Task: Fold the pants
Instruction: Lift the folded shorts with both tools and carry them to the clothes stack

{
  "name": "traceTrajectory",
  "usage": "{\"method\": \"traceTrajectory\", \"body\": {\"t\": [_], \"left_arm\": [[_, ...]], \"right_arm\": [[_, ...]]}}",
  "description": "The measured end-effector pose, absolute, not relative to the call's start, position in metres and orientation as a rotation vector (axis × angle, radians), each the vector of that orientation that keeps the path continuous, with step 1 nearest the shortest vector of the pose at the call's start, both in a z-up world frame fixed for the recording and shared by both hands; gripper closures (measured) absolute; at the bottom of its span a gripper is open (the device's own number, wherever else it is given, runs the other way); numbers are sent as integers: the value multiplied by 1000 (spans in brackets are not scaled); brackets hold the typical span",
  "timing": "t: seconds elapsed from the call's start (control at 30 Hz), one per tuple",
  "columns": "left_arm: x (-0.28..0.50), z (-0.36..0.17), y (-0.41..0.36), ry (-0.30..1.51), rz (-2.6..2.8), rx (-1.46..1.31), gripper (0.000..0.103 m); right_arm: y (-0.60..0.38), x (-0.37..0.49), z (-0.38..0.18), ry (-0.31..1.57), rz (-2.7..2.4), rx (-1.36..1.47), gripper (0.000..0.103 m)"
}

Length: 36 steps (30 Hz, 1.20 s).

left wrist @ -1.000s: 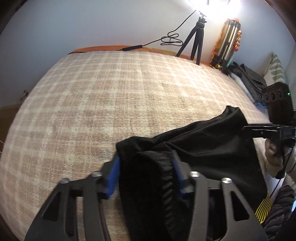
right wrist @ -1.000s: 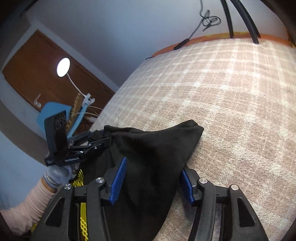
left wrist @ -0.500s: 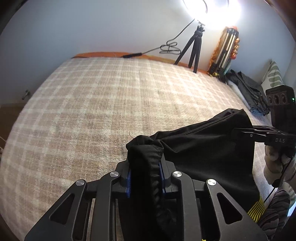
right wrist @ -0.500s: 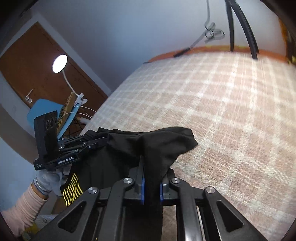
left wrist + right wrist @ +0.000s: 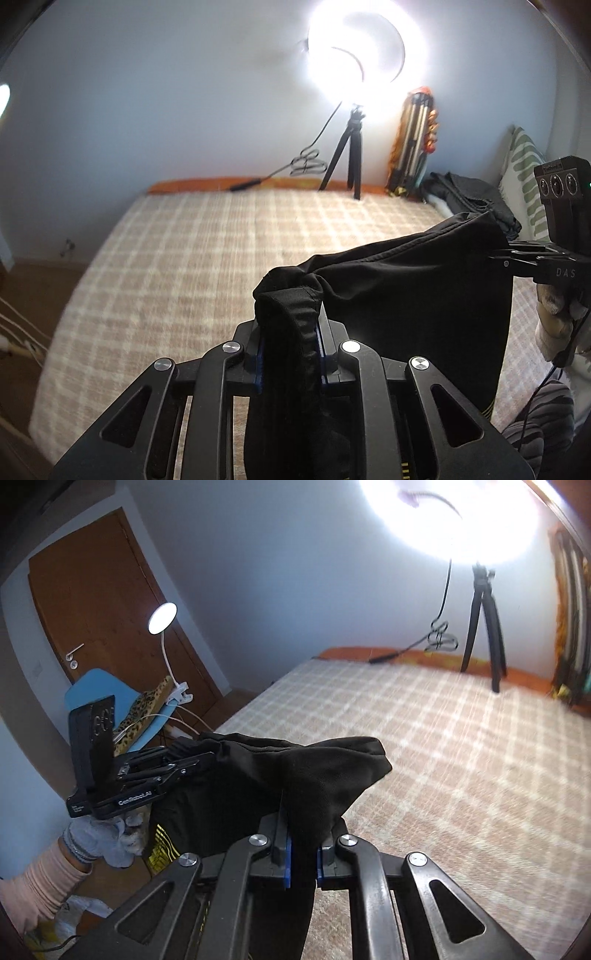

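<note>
The black pants (image 5: pixel 424 295) hang stretched between both grippers, lifted above the plaid bed (image 5: pixel 221 258). My left gripper (image 5: pixel 290 332) is shut on a bunched edge of the pants. My right gripper (image 5: pixel 301 838) is shut on the other end of the pants (image 5: pixel 295 771). In the left wrist view the right gripper (image 5: pixel 495 254) pinches the far corner. In the right wrist view the left gripper (image 5: pixel 207 760) grips the cloth at the left. Yellow print (image 5: pixel 162 845) shows low on the hanging cloth.
A ring light on a tripod (image 5: pixel 351 158) stands at the bed's far edge with its cable (image 5: pixel 306 168). Dark folded clothes (image 5: pixel 469 195) and a striped pillow (image 5: pixel 524 177) lie at the right. A blue chair (image 5: pixel 110 698) and a clip lamp (image 5: pixel 162 618) stand by the door (image 5: pixel 92 609).
Both grippers closed on the pants, then lifted them off the bed. Both cameras now point higher, toward the wall and ring light.
</note>
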<state>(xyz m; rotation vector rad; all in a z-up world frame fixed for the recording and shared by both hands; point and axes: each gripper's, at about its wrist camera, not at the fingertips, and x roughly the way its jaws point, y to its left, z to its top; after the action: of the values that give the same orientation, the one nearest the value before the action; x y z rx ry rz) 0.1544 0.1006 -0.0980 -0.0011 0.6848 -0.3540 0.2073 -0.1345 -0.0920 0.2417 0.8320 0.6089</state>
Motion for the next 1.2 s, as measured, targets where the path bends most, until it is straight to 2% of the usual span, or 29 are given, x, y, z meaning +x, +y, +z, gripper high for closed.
{"method": "traceTrajectory", "body": {"t": [0.53,0.87,1.2], "left_arm": [[135,-24,41,518,-443,15,85],[143,6,-51,449,-559,54,85],[178,30,-176,418,-688,119,85]], "right_arm": [[-192,168,-5,675,496,172,97],[-275,137,34,611,360,154,97],[-387,120,54,580,192,164,97]]}}
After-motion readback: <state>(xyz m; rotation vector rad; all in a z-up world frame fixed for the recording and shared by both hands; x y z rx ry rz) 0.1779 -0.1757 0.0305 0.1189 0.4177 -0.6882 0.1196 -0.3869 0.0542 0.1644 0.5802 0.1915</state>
